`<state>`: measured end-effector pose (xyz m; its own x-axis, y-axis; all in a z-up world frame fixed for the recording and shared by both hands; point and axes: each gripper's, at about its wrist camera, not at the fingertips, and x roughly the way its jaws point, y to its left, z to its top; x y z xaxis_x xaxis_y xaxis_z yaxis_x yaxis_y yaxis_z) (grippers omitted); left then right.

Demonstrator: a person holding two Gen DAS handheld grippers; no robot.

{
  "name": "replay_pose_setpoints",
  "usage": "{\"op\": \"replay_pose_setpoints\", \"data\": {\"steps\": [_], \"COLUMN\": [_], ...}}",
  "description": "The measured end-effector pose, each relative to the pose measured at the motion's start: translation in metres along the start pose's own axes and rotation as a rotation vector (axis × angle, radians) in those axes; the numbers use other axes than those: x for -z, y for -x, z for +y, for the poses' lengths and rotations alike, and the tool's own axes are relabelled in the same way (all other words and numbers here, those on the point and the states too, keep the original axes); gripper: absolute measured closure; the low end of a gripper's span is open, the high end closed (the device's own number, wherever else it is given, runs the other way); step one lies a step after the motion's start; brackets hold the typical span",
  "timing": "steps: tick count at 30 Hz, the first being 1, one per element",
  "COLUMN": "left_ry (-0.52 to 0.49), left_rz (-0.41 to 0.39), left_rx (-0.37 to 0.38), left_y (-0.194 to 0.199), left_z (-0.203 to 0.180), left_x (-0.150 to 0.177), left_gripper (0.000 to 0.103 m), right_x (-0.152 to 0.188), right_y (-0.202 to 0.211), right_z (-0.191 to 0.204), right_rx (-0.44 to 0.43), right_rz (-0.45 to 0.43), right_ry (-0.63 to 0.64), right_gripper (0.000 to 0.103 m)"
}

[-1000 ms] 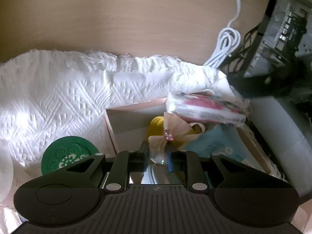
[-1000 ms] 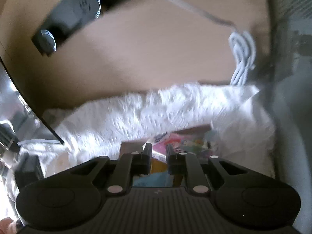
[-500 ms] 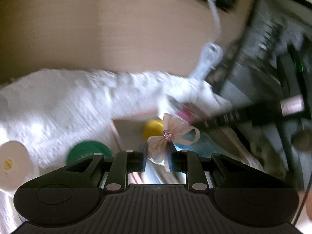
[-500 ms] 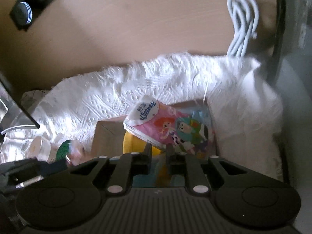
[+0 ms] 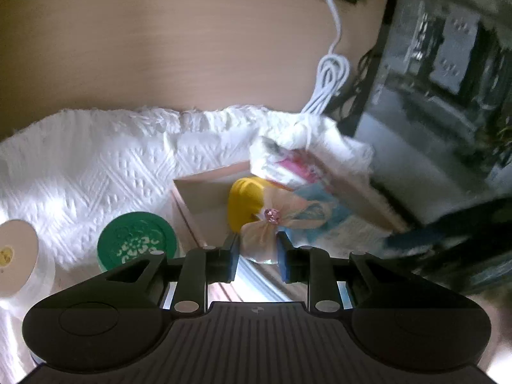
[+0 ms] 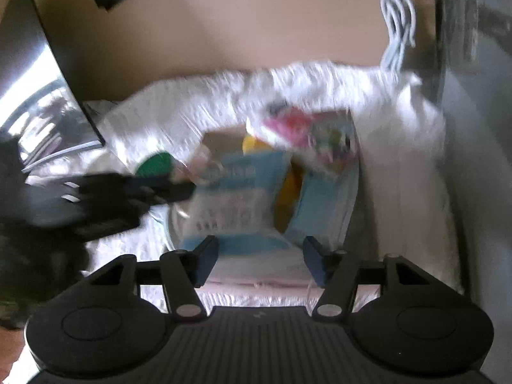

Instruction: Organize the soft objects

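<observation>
Between left gripper (image 5: 257,257) pads, bow (image 5: 272,227)

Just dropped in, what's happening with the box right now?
The left tool holds a pale ribbon bow over the pink box; its jaws have just been opening a little. The right tool has just opened with nothing between its fingers. The pink tissue pack rests tilted on the box's far end, above blue packs.

Black plastic left gripper (image 5: 257,257) and right gripper (image 6: 260,260), alike in build. Ribbed centre housing behind, a round disc to either side, silver screws at the finger pivots. Blue pads (image 5: 283,262) lining the fingers' inner faces.
</observation>
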<state>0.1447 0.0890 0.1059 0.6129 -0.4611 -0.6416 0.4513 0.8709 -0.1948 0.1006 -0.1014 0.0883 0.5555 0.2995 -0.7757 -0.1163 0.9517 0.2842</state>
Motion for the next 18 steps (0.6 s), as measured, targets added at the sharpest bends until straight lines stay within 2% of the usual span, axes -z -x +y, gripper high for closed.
{"op": "replay_pose_setpoints", "data": {"steps": [4, 7, 10, 13, 18], "left_ry": [-0.056, -0.055, 0.008, 0.082, 0.199], "left_rz": [-0.006, 0.000, -0.028, -0.023, -0.002], "left_rx": [-0.013, -0.048, -0.041, -0.019, -0.024], "left_y": [0.017, 0.013, 0.006, -0.004, -0.036], "left_z": [-0.008, -0.008, 0.000, 0.013, 0.034], "left_x": [0.008, 0.008, -0.005, -0.020, -0.042], "left_gripper": [0.076, 0.075, 0.076, 0.079, 0.081], "right_x": [-0.001, -0.007, -0.007, 0.004, 0.017], "right_y": [-0.009, -0.019, -0.027, -0.024, 0.005], "right_z": [0.004, 0.008, 0.011, 0.012, 0.006], "right_rx": [0.019, 0.037, 0.055, 0.064, 0.038], "right_rz": [-0.049, -0.078, -0.064, -0.051, -0.131], "right_ry": [-0.016, 0.007, 0.011, 0.044, 0.060], "right_gripper": [0.048, 0.050, 0.051, 0.051, 0.051]}}
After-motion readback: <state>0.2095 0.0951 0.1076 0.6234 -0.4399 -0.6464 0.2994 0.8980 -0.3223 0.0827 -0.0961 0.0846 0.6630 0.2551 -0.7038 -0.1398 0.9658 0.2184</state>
